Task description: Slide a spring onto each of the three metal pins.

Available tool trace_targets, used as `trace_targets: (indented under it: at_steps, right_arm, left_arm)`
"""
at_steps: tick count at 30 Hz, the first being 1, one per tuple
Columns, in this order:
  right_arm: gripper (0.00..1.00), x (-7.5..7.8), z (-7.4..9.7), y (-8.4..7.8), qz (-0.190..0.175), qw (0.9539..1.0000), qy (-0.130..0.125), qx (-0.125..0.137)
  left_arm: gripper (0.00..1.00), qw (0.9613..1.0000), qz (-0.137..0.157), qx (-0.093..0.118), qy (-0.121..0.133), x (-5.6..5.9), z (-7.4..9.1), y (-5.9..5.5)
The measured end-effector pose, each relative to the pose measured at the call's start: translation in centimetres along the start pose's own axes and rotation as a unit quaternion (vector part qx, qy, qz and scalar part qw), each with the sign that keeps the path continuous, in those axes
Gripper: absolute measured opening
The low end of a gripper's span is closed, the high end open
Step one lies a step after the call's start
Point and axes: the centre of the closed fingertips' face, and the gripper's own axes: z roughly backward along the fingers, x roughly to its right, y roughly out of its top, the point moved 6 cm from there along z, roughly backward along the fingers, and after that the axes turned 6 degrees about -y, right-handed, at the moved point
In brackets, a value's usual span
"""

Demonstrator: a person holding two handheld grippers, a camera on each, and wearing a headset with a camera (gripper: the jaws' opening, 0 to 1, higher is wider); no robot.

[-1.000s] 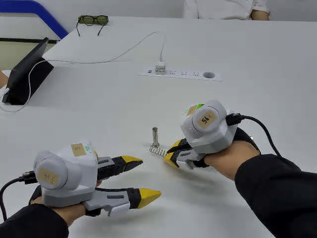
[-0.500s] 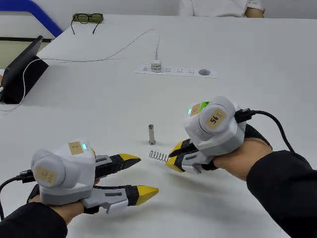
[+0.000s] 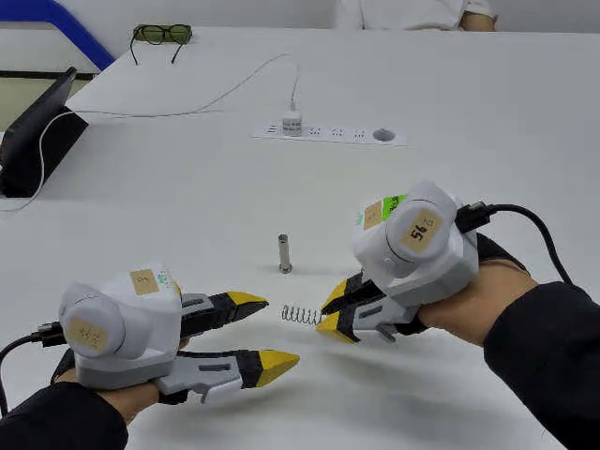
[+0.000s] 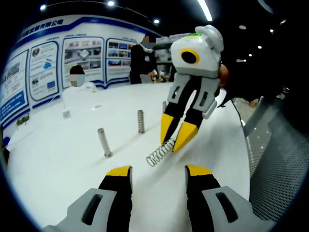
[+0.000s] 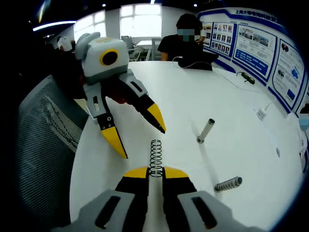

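Gripped one end of the spring (image 3: pixel 302 315) with the right gripper (image 3: pixel 330 314), jaws nearly closed. Held the left gripper (image 3: pixel 279 329) wide open, empty.

Two claws: the left claw (image 3: pixel 281 330) and the right claw (image 3: pixel 322 319), with two yellow-tipped jaws apiece. Two springs: one loose spring (image 3: pixel 302 315), pinched at its end by the right claw, and one fitted spring (image 5: pixel 228 184) coiled round a pin. Two pins counted for sure: one bare pin (image 3: pixel 284 254) and one sprung pin (image 4: pixel 140 121). Perhaps a third behind the right claw in the left gripper view, too hidden to tell. Also on the worktop (image 3: pixel 487 122): one power strip (image 3: pixel 328 134), one charger (image 3: pixel 292 123), one dark tablet (image 3: pixel 37 131), one pair of glasses (image 3: pixel 161 34).
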Motion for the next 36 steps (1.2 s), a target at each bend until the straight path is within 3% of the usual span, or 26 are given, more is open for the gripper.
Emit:
trace_targets:
  at_steps: [20, 23, 28, 36]
  right_arm:
    - [0.12, -1.7, 0.2, -0.3, 0.035, 0.9968, 0.064, -0.031]
    - [0.12, -2.0, 0.2, -0.3, 0.039, 0.9958, 0.073, -0.038]
    - [0.12, -2.3, 0.4, -0.3, 0.041, 0.9952, 0.079, -0.042]
    - [0.12, -1.9, 1.0, 0.5, 0.025, 0.9963, 0.079, -0.025]
  left_arm:
    - [0.23, 0.9975, -0.042, -0.017, -0.055, 1.7, -0.8, -0.3]
    - [0.13, 0.9969, -0.039, -0.026, -0.064, 1.9, -0.8, -0.5]
    - [0.13, 0.9963, -0.042, -0.030, -0.068, 2.1, -0.9, -0.6]
    - [0.11, 0.9964, -0.044, -0.030, -0.066, 2.0, -0.8, -0.5]
